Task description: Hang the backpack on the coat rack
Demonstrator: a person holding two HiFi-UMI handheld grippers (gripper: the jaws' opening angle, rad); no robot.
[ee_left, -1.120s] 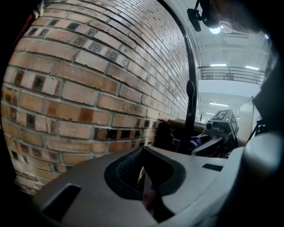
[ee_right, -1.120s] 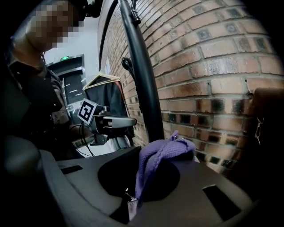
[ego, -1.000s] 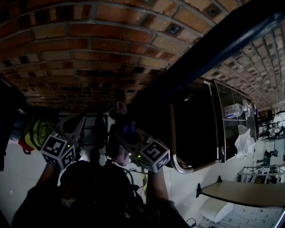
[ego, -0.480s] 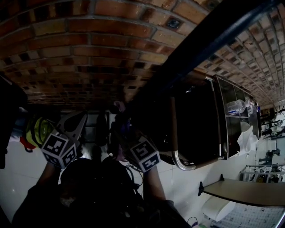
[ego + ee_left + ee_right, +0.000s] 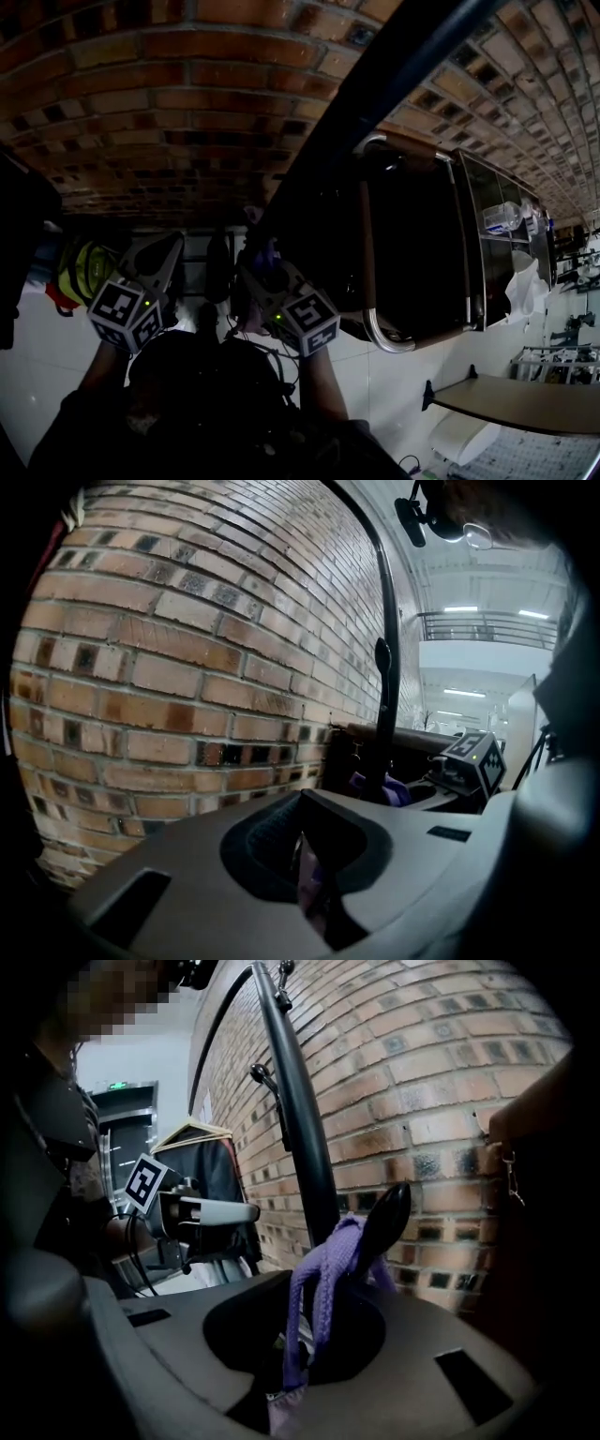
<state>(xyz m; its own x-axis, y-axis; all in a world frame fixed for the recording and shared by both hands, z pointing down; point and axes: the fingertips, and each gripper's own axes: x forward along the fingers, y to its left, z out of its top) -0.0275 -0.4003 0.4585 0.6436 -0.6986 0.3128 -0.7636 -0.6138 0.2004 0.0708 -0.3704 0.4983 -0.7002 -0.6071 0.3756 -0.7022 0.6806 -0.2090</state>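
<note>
The backpack's purple carry loop (image 5: pixel 328 1260) lies draped over a black hook (image 5: pixel 389 1213) of the coat rack's pole (image 5: pixel 300 1119) and drops down between the jaws of my right gripper (image 5: pixel 291 1372). Those jaws have just been opening and stand slightly apart around the loop. In the head view the right gripper (image 5: pixel 255 274) sits at the pole (image 5: pixel 375 94), with the loop (image 5: pixel 268 255) at its tip. My left gripper (image 5: pixel 314 892) is shut on a thin fold of purple backpack fabric, a little left of the right one (image 5: pixel 172 248). The bag's body is lost in the dark below.
A brick wall (image 5: pixel 187 103) stands right behind the rack. Further hooks (image 5: pixel 265 1077) stick out higher up the pole. Dark clothes on a hanger (image 5: pixel 202 1171) and a yellow-green item (image 5: pixel 80 277) hang to the left. A dark cabinet (image 5: pixel 412 253) and a white shelf (image 5: pixel 506 403) are on the right.
My right gripper has sunk a little and rolled, its marker cube now lower and turned. The left gripper has stayed in place.
</note>
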